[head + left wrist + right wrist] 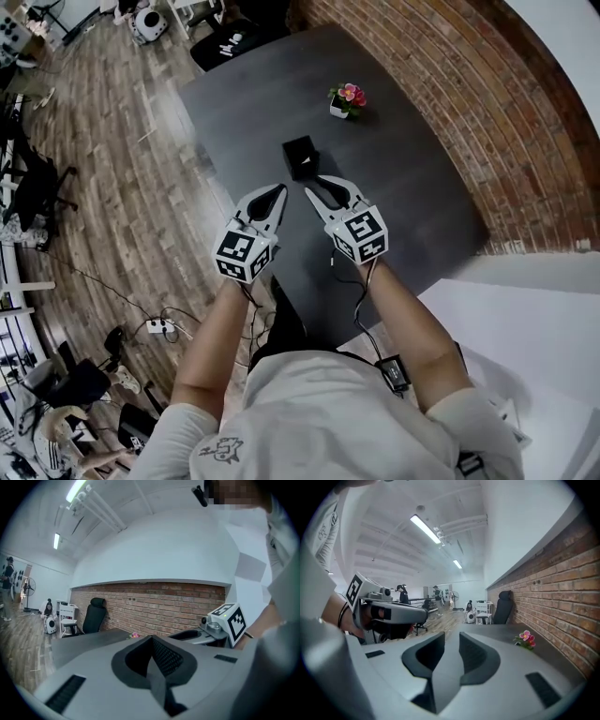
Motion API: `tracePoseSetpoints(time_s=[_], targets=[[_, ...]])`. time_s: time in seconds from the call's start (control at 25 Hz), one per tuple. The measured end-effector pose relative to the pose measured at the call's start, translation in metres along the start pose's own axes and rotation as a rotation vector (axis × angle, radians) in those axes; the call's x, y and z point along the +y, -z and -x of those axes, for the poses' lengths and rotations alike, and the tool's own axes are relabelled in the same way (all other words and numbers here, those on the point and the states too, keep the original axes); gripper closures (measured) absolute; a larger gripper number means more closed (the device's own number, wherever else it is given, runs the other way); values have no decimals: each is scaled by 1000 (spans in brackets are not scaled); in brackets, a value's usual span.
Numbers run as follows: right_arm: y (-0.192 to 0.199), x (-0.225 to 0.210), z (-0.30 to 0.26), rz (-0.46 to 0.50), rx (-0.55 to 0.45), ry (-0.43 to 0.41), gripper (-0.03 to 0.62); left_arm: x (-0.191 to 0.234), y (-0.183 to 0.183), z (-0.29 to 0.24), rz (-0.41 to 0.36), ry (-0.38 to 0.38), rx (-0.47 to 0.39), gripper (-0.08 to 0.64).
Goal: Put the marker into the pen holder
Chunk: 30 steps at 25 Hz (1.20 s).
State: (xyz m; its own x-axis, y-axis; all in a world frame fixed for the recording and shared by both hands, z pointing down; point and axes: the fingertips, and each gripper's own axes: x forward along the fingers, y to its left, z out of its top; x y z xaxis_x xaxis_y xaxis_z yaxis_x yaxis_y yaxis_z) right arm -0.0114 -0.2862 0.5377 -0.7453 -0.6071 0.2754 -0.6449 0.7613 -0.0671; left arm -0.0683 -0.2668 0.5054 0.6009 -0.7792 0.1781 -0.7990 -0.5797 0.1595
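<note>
1. Markers are light, hard and smooth. This one should be easy to lift, but it could roll or slip if it is pinched at the round tip.
2. Best place to hold it is likely the middle of its body, so it stays straight and does not tip.
3. No marker shows in any view. It is not on the dark surface (412, 187) and not in either set of jaws. It may already be inside the pen holder, but that cannot be told from here.
4. Pen holder (300, 157) is a small black box with an open top. It stands upright near the middle of the surface, just past the tips of both grippers. Its inside is too dark to see, so what is in it cannot be told.
5. Flower pot (346, 101) is small and white, with pink flowers in it. It stands farther away and a bit to the right of the pen holder, well apart from it.
6. Left gripper (278, 192) has its jaws pressed together with nothing between them.
7. Right gripper (317, 187) has its jaws a little apart, with a bare gap between them. It holds nothing.
8. Both grippers are up in the air on the near side of the pen holder and do not touch it.
</note>
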Motion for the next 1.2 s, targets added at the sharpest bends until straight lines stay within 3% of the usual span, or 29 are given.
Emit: tracePoseSetpoints(time_s=[0.44,0.8,1.2], targets=[[-38,78,120,46,-95,-23,585,-114,-34,77,-44,75,-53,549],[-61,143,205,76,-184,-92,587,-184,-46,141,-23,67,-110,549],[-63,185,248,78,-226,-94,587,-218,-33,190,3,83,-100,549]])
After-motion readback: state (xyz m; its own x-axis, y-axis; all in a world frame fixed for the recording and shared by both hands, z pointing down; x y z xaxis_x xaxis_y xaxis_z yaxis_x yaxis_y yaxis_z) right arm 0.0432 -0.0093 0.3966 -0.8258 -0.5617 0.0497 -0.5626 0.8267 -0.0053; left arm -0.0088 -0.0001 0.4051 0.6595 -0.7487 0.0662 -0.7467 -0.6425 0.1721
